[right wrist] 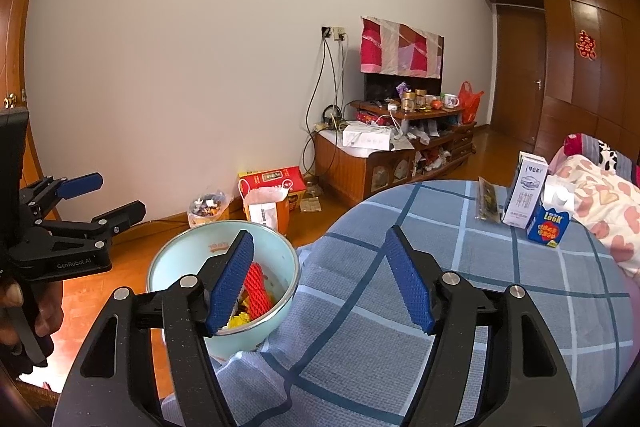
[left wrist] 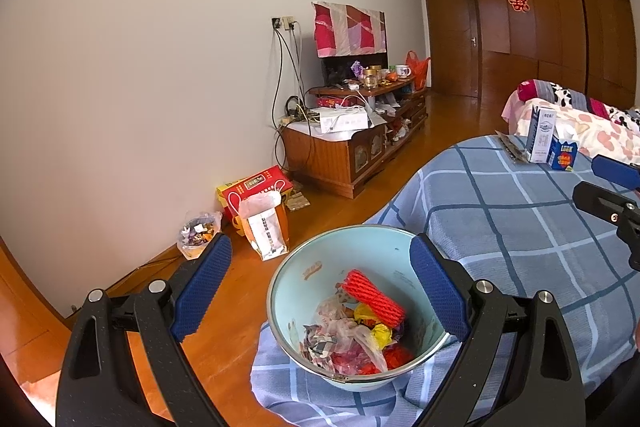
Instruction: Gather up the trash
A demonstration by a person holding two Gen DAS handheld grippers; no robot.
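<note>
A pale blue bin (left wrist: 320,255) stands at the edge of a table under a blue checked cloth (left wrist: 520,227). It holds a red foam net (left wrist: 374,297), plastic wrappers and yellow scraps. In the left wrist view my left gripper (left wrist: 320,287) is open and hovers on the near side of the bin, holding nothing. My right gripper (right wrist: 320,287) is open too, over the cloth just right of the bin (right wrist: 188,255), with nothing between its fingers. A white milk carton (right wrist: 524,195), a blue carton (right wrist: 550,223) and a flat packet (right wrist: 488,203) stand at the table's far side.
A hand holds the left gripper (right wrist: 120,195) left of the bin. On the wooden floor by the wall sit a red box (left wrist: 256,187), a paper bag (left wrist: 266,227) and a plastic bag (left wrist: 198,233). Beyond are a cluttered TV cabinet (left wrist: 352,151) and a bed (left wrist: 580,119).
</note>
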